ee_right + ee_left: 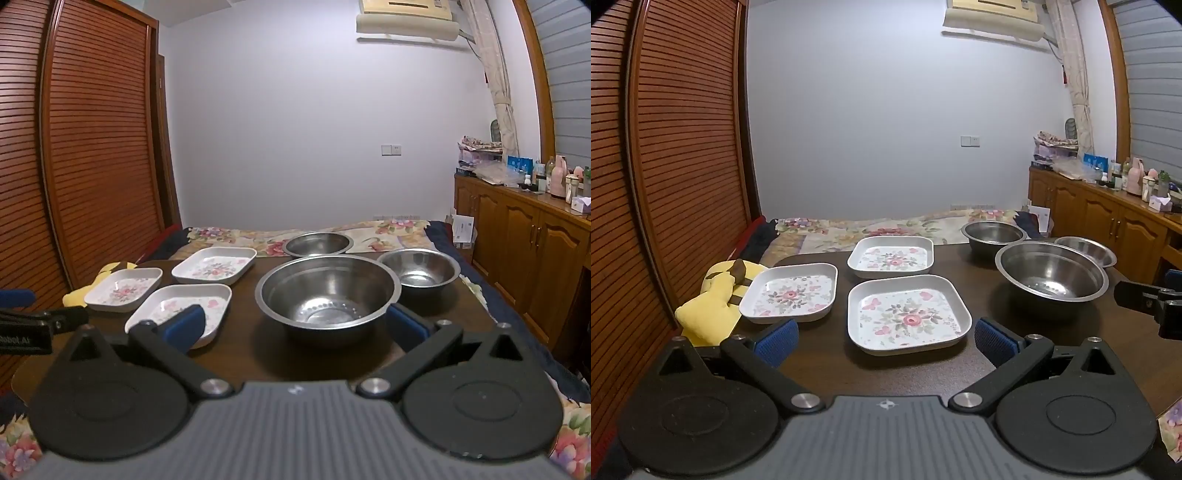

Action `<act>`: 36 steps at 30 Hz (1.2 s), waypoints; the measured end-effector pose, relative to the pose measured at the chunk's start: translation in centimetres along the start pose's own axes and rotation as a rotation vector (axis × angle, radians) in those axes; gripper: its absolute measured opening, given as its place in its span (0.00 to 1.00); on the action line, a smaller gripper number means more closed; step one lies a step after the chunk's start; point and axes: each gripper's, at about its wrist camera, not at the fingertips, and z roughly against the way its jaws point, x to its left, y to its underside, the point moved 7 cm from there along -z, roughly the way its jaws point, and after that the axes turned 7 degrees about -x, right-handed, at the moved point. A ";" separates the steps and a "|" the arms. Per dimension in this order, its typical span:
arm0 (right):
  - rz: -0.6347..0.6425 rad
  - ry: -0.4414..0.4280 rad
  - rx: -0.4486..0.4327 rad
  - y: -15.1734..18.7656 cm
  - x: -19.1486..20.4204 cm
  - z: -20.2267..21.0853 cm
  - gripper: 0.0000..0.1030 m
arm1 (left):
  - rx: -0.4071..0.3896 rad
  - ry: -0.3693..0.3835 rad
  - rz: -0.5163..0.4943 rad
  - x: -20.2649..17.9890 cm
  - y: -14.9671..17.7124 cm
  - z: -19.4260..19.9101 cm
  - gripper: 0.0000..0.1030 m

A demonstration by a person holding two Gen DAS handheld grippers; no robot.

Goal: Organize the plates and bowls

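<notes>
- left wrist view: the left gripper (884, 343) stands spread wide and empty, its blue pads (775, 341) low in the frame either side of the nearest white square floral plate (908, 314) — not touching it.
- two more white square floral plates sit on the dark wooden table (960, 365), one at centre left (790, 293), one further back (891, 256).
- three round stainless-steel bowls stand at centre right: a large one (1051, 275), two smaller behind (993, 232) (1086, 250).
- a yellow plush toy (709, 306) lies at the left edge.
- right wrist view: the right gripper (295, 326) is released too, holding nothing, its pads flanking the large steel bowl (328, 291) at centre; the plates lie at left.
</notes>
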 end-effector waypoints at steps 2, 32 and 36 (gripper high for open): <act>-0.001 0.001 -0.002 0.0 0.0 0.0 1.00 | -0.001 0.000 0.000 0.0 -0.1 0.0 1.00; 0.000 0.002 0.005 0.1 -0.2 0.0 1.00 | -0.001 -0.003 0.001 0.2 -0.2 0.3 1.00; -0.007 -0.001 0.009 0.1 -0.2 0.0 1.00 | -0.002 -0.002 0.001 0.2 -0.2 0.3 1.00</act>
